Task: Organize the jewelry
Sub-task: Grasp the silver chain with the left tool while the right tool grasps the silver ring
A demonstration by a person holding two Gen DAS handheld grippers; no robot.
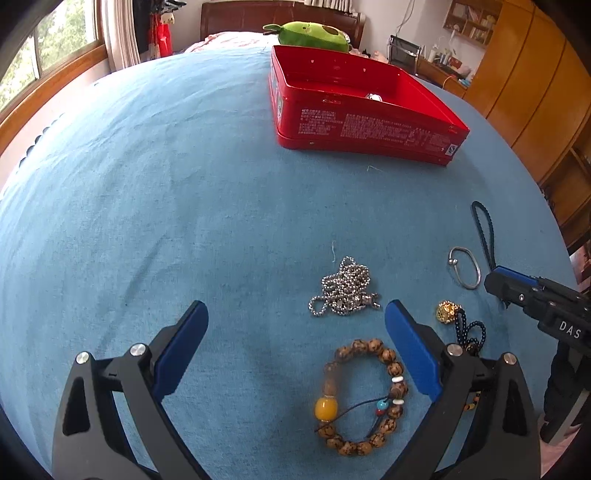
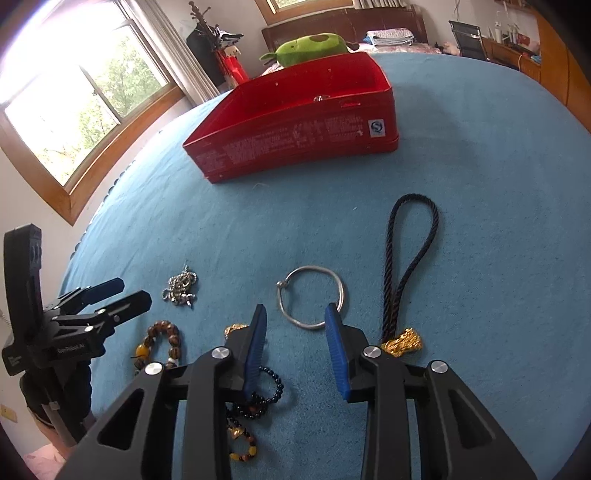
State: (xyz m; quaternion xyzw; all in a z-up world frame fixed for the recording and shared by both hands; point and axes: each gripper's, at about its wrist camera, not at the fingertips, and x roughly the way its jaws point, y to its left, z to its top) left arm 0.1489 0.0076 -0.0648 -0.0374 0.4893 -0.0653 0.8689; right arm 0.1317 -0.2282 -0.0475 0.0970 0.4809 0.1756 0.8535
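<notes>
A bedroom: a window on the left, wooden wardrobes on the right, a dark headboard at the back with a green plush toy before it. A blue cloth covers the whole work surface.

On it stands an open red tin; something small and pale shows over its near wall, too little of it to name. Near the grippers lies the jewelry: a heaped silver chain, a wooden bead bracelet with a yellow bead, a silver bangle, a dark cord loop ending in a gold charm, and a string of dark beads partly hidden behind the right gripper's finger. A gold ball is half covered as well.

The left gripper hangs over the cloth with jaws wide apart, the bracelet lying between them untouched. The right gripper has its jaws partly apart, holding nothing, their tips just over the bangle's near rim.
</notes>
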